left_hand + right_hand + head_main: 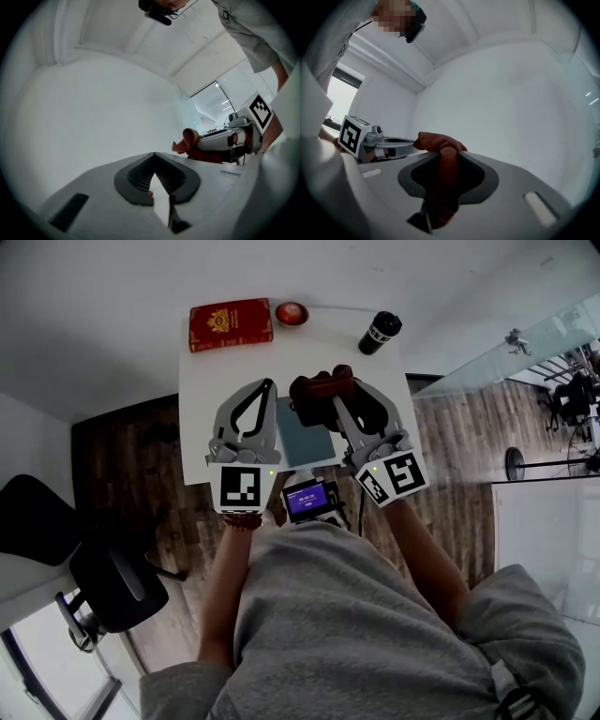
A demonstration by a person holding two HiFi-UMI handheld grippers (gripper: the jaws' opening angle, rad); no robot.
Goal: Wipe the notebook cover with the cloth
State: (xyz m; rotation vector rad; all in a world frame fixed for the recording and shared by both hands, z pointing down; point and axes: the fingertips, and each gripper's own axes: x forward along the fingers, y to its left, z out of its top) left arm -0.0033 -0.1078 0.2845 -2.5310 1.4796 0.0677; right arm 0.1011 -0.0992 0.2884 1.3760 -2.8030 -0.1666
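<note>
Standing at a white table [309, 357], a person in a grey top [375, 615] holds a pair of tongs in each hand, both reaching out roughly level over the near half of the tabletop. The right gripper [336, 395] is pinching a dark red cloth [319, 390]. In the right gripper view the fabric runs up between the two jaws and bunches into a fold above their tips. The left gripper [269, 385] has its jaws pressed together with nothing between them.

The notebook [302, 439], with a plain blue-grey cover, lies flat at the near edge of the table between the two grippers. The left one sits just beside its left side. The bunched cloth hangs at the notebook's far right corner, though I cannot tell whether it touches the cover. From the left gripper view, the cloth shows as a reddish lump at the tip of the other tongs.

Along the far edge of the table are a red book [231, 324] with gold print, a small round red dish [292, 313] just beside it, and a black bottle [379, 333] further right, apart from both. A small device with a lit purple screen [308, 499] sits at the person's chest. A black chair [112, 577] stands on the wooden floor to the left.
</note>
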